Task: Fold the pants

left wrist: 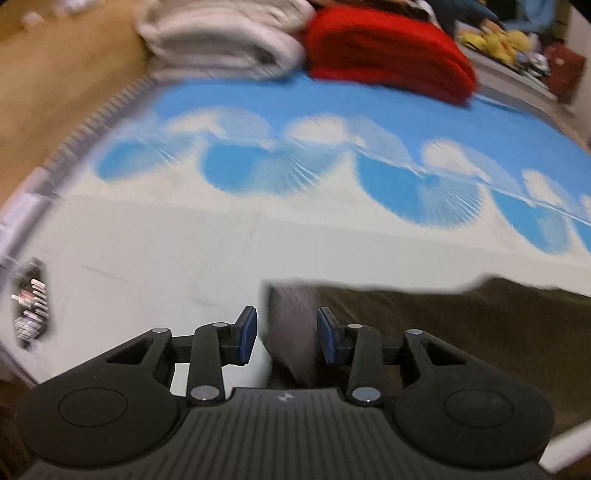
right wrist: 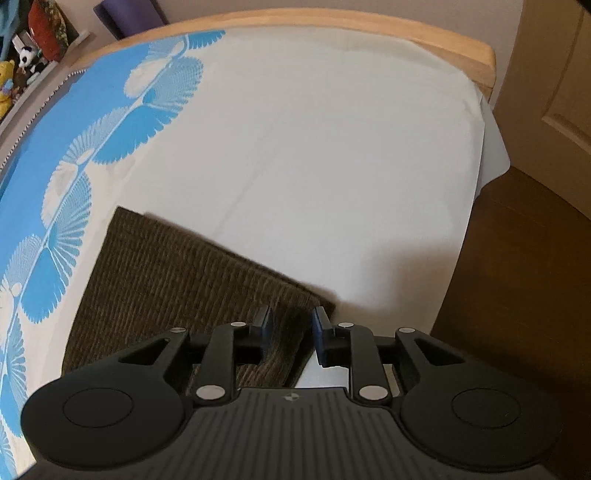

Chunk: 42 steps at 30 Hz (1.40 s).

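Dark brown corduroy pants (right wrist: 177, 266) lie folded flat on a bed sheet (right wrist: 314, 147) that is white with a blue fan pattern. My right gripper (right wrist: 291, 332) hangs over their near right corner. Its jaws are a little apart, the ribbed fabric lies under the gap, and neither pad presses on it. In the blurred left wrist view the pants (left wrist: 461, 332) fill the lower right. My left gripper (left wrist: 287, 334) is open above their left corner. A blurred fold of fabric shows in the gap, free of the left pad.
A folded red blanket (left wrist: 388, 55) and a folded white one (left wrist: 221, 40) sit at the far end of the bed. Plush toys (right wrist: 11, 81) line a shelf beyond. The wooden bed frame (right wrist: 369, 26) borders the sheet. The brown floor (right wrist: 517, 258) and a door (right wrist: 554, 92) lie to the right.
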Motion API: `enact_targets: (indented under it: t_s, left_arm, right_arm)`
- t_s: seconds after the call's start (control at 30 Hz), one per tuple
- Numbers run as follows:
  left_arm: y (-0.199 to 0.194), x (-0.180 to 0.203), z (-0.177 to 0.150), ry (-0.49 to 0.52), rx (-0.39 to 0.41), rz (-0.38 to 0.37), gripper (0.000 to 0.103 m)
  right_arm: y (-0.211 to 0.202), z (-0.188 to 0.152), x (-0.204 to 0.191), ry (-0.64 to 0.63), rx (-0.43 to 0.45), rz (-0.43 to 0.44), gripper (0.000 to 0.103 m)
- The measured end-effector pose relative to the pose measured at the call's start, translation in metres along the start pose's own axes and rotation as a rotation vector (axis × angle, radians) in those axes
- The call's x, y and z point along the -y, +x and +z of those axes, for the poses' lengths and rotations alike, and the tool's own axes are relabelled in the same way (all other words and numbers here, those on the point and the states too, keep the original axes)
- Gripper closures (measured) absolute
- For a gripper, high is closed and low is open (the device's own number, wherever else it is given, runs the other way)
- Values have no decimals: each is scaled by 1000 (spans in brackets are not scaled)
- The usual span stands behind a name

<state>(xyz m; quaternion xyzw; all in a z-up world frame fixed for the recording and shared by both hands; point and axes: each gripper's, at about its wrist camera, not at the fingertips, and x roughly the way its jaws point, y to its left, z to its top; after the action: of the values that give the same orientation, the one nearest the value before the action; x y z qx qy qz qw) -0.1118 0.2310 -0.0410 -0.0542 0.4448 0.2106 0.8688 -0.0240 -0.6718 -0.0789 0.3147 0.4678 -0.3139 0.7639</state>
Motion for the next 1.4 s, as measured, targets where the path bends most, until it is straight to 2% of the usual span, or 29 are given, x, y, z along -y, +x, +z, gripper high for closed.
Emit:
enact_targets:
  t_s: [0.07, 0.1, 0.17, 0.23, 0.27, 0.3, 0.33, 0.37, 0.4, 0.5, 0.63, 0.7, 0.77, 0.8, 0.87, 0.9, 1.0, 1.07, 1.13, 1.2, 1.33, 1.4]
  left_arm:
    - [-4, -2, 4, 7, 46, 55, 64]
    - [-5, -4, 5, -10, 51, 37, 64]
    - [0, -2, 3, -17, 17, -50, 67]
    - [10, 8, 0, 40, -40, -107, 70]
    - [19, 14, -4, 80, -91, -118, 71]
    - [36, 21, -12, 127, -186, -103, 72]
    - [58, 27, -24, 194, -313, -58, 78]
    - [78, 36, -39, 303, -417, 13, 75]
    - [85, 44, -48, 401, -430, 47, 73]
    - [75, 39, -31, 288, -376, 48, 74]
    - [45, 43, -7, 189, -183, 11, 74]
    - [41, 55, 1, 165, -121, -30, 74]
    - [51, 71, 7, 180, -136, -75, 74]
    - [65, 78, 5, 202, -190, -65, 74]
    - [103, 84, -9, 259, -359, 46, 78]
    - [113, 85, -13, 286, -402, 73, 78]
    - [105, 92, 0, 227, -366, 84, 76]
    - [88, 101, 7, 242, -277, 51, 67]
    - [74, 112, 12, 264, -215, 31, 64]
    - [71, 124, 15, 288, -200, 4, 64]
    - [70, 138, 13, 365, -177, 24, 64]
    - [68, 141, 13, 364, -168, 19, 63]
  right_arm:
    - [2, -1, -1, 2, -9, -8, 79]
    - [2, -2, -2, 0, -10, -12, 79]
    - [4, -2, -3, -9, -12, -24, 79]
    - [6, -3, -5, -11, -19, -32, 79]
    - [7, -3, -5, -9, -25, -31, 79]
    - [8, -3, -6, -6, -30, -30, 79]
    - [9, -4, -7, -3, -36, -30, 79]
    - [10, -5, -7, -4, -41, -31, 79]
    - [10, -5, -8, -6, -44, -34, 79]
    - [12, -6, -9, -7, -54, -37, 77]
    - [14, -7, -7, -18, -64, -32, 74]
    - [16, -7, -5, -29, -65, -36, 69]
    - [18, -6, -2, -34, -74, -33, 65]
    - [19, -6, -2, -38, -80, -33, 63]
    - [21, -8, -1, -45, -93, -29, 60]
    - [22, -8, -1, -46, -98, -23, 60]
    - [22, -10, 2, -35, -105, 15, 59]
    - [21, -10, 5, -38, -107, 37, 57]
    - [20, -8, 9, -43, -98, 54, 57]
    - [18, -5, 16, -35, -76, 62, 56]
    - [12, 1, 31, 40, -41, 105, 54]
    - [10, 2, 35, 57, -31, 127, 54]
